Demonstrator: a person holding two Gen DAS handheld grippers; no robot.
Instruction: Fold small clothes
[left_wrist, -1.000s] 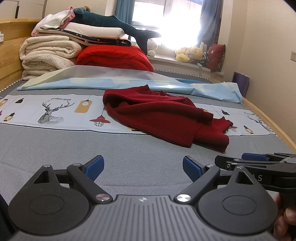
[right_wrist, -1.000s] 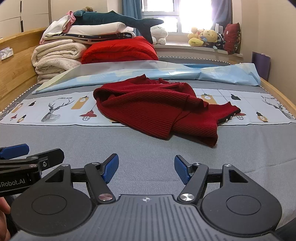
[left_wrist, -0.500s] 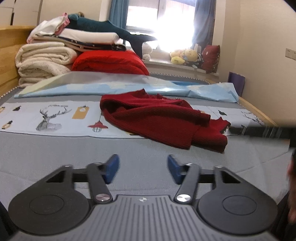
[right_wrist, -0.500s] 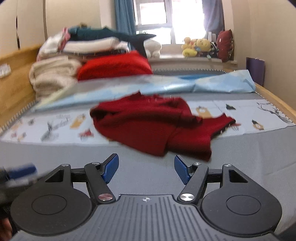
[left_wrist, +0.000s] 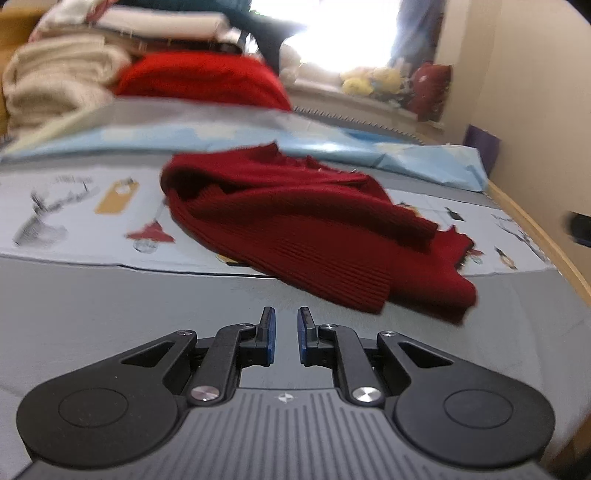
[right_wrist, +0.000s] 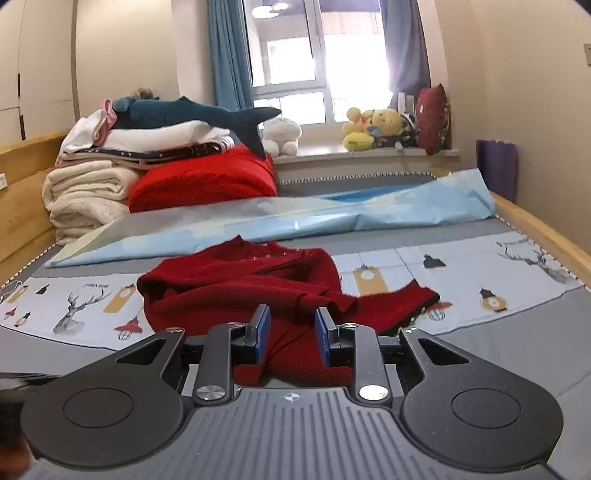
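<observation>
So, crumpled ribbed red knit sweater (left_wrist: 314, 236) on grey bed (left_wrist: 110, 317); L gripper (left_wrist: 285, 330) narrowly apart, empty; R gripper (right_wrist: 290, 338) apart round sweater hem.

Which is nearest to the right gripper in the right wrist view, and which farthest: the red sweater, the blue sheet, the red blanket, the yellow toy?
From the right gripper:
1. Red sweater, directly ahead, partly between the fingers.
2. Blue sheet, across the bed behind it.
3. Red blanket, back left.
4. Yellow toy, on the windowsill, back right.
</observation>
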